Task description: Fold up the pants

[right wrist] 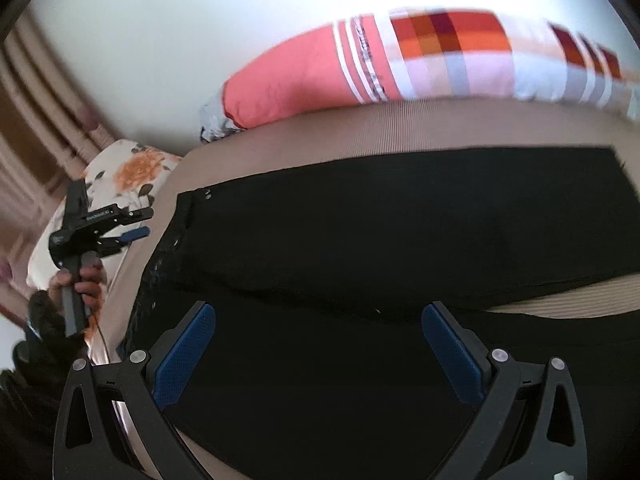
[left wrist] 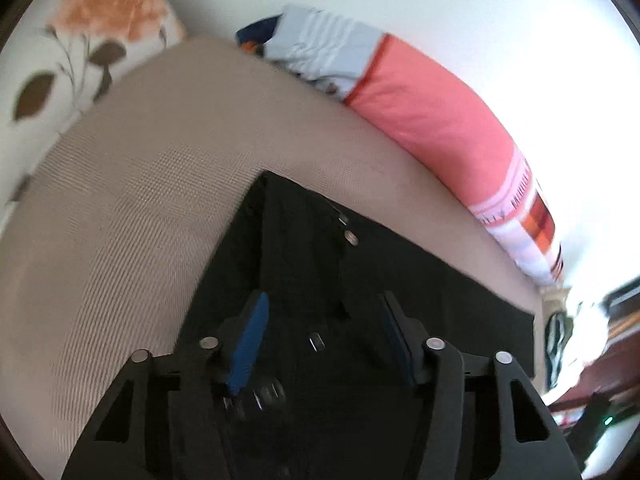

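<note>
Black pants (right wrist: 400, 220) lie flat on a beige bed cover (right wrist: 400, 124), with the waistband and its metal buttons (right wrist: 207, 194) toward the left. The right gripper (right wrist: 318, 310) hangs open and wide above the near part of the pants, nothing between its blue pads (right wrist: 184, 354). In the left wrist view the left gripper (left wrist: 324, 298) hovers over the waist area of the pants (left wrist: 400, 280), jaws partly apart and empty. The right wrist view shows the left gripper (right wrist: 147, 222) just left of the waistband, clear of the cloth, held by a hand (right wrist: 80, 284).
A coral pillow with a checked end (right wrist: 400, 56) lies along the far side by the white wall. A floral pillow (left wrist: 80, 40) sits at the head end. Folded pale striped cloth (left wrist: 320, 48) rests beside the coral pillow. Curtains (right wrist: 32, 120) hang at far left.
</note>
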`<state>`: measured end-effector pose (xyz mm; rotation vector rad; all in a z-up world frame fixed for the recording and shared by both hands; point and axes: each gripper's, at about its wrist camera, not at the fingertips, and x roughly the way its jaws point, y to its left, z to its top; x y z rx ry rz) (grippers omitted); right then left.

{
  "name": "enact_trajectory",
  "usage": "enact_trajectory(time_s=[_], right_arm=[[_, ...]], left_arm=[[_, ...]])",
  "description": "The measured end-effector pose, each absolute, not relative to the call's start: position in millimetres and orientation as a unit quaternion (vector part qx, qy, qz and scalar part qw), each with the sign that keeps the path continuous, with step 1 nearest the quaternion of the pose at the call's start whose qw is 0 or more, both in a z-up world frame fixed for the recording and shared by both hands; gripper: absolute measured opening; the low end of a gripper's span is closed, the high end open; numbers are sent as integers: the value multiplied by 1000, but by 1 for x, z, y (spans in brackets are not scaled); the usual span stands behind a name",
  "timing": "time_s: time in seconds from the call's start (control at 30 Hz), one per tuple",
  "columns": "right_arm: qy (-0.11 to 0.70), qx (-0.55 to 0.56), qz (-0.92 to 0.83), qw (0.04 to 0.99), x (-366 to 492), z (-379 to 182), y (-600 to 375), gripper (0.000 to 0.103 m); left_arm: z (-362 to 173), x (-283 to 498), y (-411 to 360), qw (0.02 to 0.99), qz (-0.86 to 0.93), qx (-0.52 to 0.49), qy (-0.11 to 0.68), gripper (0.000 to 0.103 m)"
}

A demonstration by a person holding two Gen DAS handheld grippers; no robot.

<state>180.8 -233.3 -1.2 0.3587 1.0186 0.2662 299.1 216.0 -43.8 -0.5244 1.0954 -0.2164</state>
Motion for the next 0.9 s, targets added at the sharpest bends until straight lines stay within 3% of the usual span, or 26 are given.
enact_trajectory(time_s=[0.2, 0.27, 0.33, 0.8, 0.87, 0.9], right_arm=[[501, 159, 123, 842, 213, -25, -218, 103], [506, 154, 129, 839, 224, -31, -212, 103], [510, 151, 133, 836, 234, -36, -207, 103], [502, 84, 219, 832, 326, -51, -169, 103], [504, 58, 237, 829, 343, -51, -165, 103], [506, 41, 242, 827, 350, -51, -163, 103]], left_arm=[[-84, 341, 235, 784, -118, -284, 540, 56], [-88, 347, 236, 779, -140, -291, 538, 51], [-87, 353, 232, 773, -166, -293, 537, 38], [-105, 405, 203, 749, -211, -318, 541, 37], [-102, 404, 198, 756, -209, -314, 534, 23], [-99, 402, 196, 760, -210, -310, 532, 9]])
